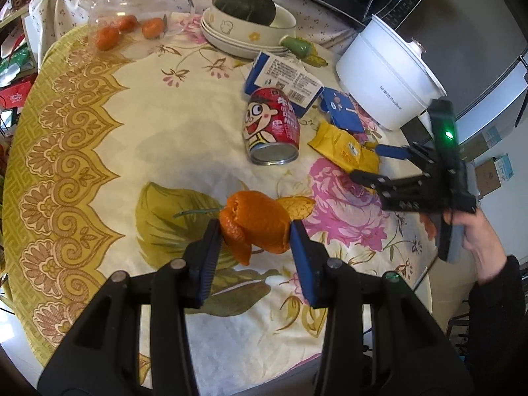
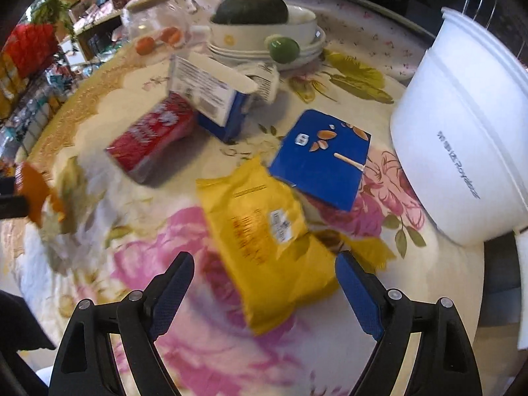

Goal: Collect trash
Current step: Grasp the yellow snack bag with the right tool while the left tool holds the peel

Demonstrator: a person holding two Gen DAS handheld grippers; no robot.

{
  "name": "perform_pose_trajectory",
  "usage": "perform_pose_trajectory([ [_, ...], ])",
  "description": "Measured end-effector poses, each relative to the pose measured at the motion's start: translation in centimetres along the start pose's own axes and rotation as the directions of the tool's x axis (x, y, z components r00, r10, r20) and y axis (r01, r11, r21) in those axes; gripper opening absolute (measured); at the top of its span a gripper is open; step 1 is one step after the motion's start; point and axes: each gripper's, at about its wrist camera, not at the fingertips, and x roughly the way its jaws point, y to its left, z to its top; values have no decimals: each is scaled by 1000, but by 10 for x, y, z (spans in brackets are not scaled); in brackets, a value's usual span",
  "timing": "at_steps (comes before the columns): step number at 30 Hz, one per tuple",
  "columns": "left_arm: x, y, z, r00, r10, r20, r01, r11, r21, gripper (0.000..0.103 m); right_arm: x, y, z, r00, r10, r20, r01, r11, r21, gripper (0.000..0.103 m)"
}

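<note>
My left gripper (image 1: 255,231) is shut on a curled orange peel (image 1: 254,222) and holds it a little above the flowered tablecloth (image 1: 132,151). A second scrap of peel (image 1: 297,205) lies just behind it. Beyond lie a red drink can (image 1: 272,125) on its side, a blue-and-white carton (image 1: 283,79), a flat blue carton (image 1: 343,110) and a yellow wrapper (image 1: 343,147). My right gripper (image 2: 264,270) is open over the near end of the yellow wrapper (image 2: 264,231), pads clear of it. It also shows in the left wrist view as the right gripper (image 1: 369,161), held by a hand (image 1: 478,234).
A white rice cooker (image 1: 386,72) stands at the right, close to the flat blue carton (image 2: 321,160). Stacked plates with a bowl and a dark green squash (image 1: 246,5) are at the back. A glass jar (image 1: 132,10) with tangerines behind it stands back left. The red can (image 2: 151,138) lies left of the wrapper.
</note>
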Motion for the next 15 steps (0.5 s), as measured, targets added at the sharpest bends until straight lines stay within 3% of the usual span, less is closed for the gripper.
perform_pose_trajectory([
  [3,5,-4,1,1000,-7,-14,7,1000,7,44,17,-5,1,999,8,-39,-9,1000,-3,89],
  [8,9,-11,1,1000,-14,-20,14,1000,16,44,22,-12,-2,999,54,6,-54,997,62,88],
  [10,8,-13,1,1000,-13,-18,13,1000,18,44,20,-11,-3,999,49,9,-49,997,67,84],
  [12,7,-14,0,1000,-13,-15,14,1000,19,44,15,-9,-6,998,61,7,-61,995,78,71],
  [15,4,-15,1,1000,-16,-6,16,1000,20,44,6,-9,-13,996,93,-5,-92,990,104,65],
])
